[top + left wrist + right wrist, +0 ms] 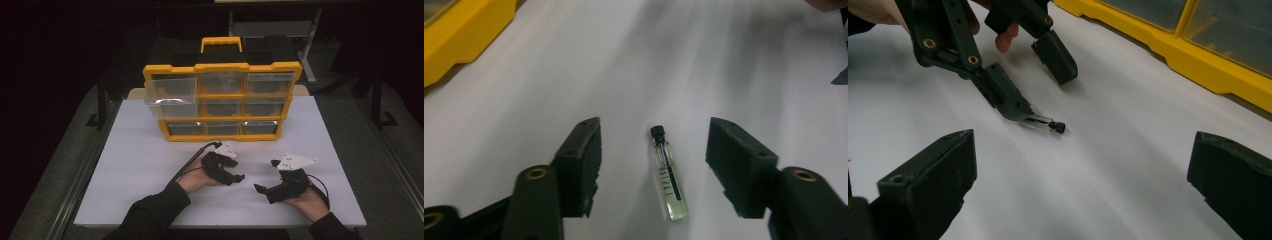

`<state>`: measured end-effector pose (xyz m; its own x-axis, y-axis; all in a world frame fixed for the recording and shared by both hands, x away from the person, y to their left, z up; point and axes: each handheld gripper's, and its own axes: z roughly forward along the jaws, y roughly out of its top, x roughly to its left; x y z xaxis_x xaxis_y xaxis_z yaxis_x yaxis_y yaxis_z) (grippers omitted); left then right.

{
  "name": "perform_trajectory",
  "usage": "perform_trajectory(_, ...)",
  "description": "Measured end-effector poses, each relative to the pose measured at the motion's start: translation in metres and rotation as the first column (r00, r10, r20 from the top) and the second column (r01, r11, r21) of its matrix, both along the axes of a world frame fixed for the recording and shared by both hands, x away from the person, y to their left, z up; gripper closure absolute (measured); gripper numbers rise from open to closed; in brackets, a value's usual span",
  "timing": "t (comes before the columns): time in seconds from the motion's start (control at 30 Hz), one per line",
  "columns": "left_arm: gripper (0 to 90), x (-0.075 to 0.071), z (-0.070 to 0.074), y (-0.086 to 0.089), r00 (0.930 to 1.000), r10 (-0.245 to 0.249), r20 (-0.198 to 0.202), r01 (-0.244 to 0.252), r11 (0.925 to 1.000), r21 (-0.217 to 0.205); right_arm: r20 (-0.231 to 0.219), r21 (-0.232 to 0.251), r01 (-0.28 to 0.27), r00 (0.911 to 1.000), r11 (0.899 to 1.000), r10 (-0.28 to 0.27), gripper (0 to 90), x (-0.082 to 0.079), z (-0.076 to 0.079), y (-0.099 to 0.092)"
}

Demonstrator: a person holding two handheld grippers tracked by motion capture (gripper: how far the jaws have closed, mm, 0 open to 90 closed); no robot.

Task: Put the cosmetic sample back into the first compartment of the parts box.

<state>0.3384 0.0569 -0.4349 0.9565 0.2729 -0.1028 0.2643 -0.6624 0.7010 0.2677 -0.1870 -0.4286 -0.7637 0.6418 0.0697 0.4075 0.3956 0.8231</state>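
Observation:
A small clear glass vial [668, 175] with a black cap lies flat on the white tabletop [145, 170]. My left gripper [654, 142] straddles it, one black jaw on each side, and neither pad touches the glass. In the right gripper view the left gripper [1044, 95] comes down from the top left over the vial [1044, 122], whose cap end sticks out past the nearer jaw. My right gripper [1083, 160] rests low to the right with its jaws wide apart and nothing between them. The high view has the left gripper [237, 171] and right gripper [265, 176] facing each other near the front edge.
A yellow and black parts organizer [222, 100] with clear drawers stands upright at the back of the table; its top left drawer [170, 92] is pulled out. Its yellow base [1198, 65] runs close behind the grippers. Dark floor surrounds the table.

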Motion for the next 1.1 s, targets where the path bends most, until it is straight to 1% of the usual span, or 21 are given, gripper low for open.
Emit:
perform_trajectory(0.1, 47.5, -0.0009, -0.0012, -0.0015, 1.0, -0.006, -0.001, 0.006, 0.9998, 0.017, 0.0, 0.001, 0.001, 1.0, 1.0, -0.001, 0.0, 0.0, 0.0002, -0.0002)
perform_trajectory(0.13, 51.5, -0.0017, -0.0021, -0.0022, 0.9999, -0.011, -0.004, 0.011, 0.9998, 0.019, -0.001, -0.002, -0.001, 1.0, 1.0, 0.001, 0.0, 0.0003, -0.0001, -0.0001)
perform_trajectory(0.17, 51.5, -0.0018, -0.0023, -0.0024, 0.9999, -0.016, -0.006, 0.016, 0.9996, 0.023, -0.001, -0.002, -0.001, 1.0, 1.0, 0.001, 0.0, 0.0003, -0.0001, -0.0001)
perform_trajectory(0.2, 53.7, -0.002, -0.0026, -0.0028, 0.9997, -0.022, -0.01, 0.022, 0.9993, 0.031, 0.0, -0.002, -0.002, 1.0, 1.0, 0.002, 0.0, 0.0002, -0.0002, 0.0)
perform_trajectory(0.27, 57.5, -0.0022, -0.0034, -0.0034, 0.9997, -0.022, -0.014, 0.022, 0.9991, 0.037, -0.001, -0.001, -0.001, 1.0, 1.0, 0.001, 0.0, 0.0001, -0.0001, 0.0002)
perform_trajectory(0.33, 59.0, -0.0019, -0.0036, -0.0033, 0.9995, -0.023, -0.022, 0.024, 0.9987, 0.046, 0.0, -0.002, -0.002, 1.0, 1.0, 0.002, 0.0, 0.0001, -0.0002, 0.0001)
perform_trajectory(0.4, 61.6, -0.0012, -0.0042, -0.003, 0.9993, -0.026, -0.027, 0.027, 0.9987, 0.042, 0.0, 0.0, -0.002, 1.0, 1.0, 0.002, 0.0, -0.0001, 0.0, 0.0001)
perform_trajectory(0.53, 69.2, -0.0016, -0.005, -0.0035, 0.9987, -0.037, -0.036, 0.039, 0.9978, 0.053, 0.0, 0.001, -0.001, 1.0, 1.0, 0.001, 0.0, -0.0003, 0.0001, 0.0002)
perform_trajectory(0.7, 71.9, -0.0014, -0.0065, -0.0041, 0.9981, -0.045, -0.042, 0.048, 0.9966, 0.067, -0.001, 0.0, -0.002, 1.0, 1.0, 0.002, 0.0, -0.0002, 0.0, 0.0003)
perform_trajectory(0.8, 75.4, -0.0014, -0.0072, -0.0044, 0.9977, -0.047, -0.049, 0.051, 0.9964, 0.068, 0.0, 0.0, -0.002, 1.0, 1.0, 0.002, 0.0, -0.0002, 0.0, 0.0004)
perform_trajectory(1.1, 77.5, -0.0013, -0.0079, -0.0045, 0.9976, -0.048, -0.049, 0.052, 0.9963, 0.068, -0.001, -0.001, -0.005, 1.0, 1.0, 0.005, 0.0, -0.0004, -0.0001, 0.0007)
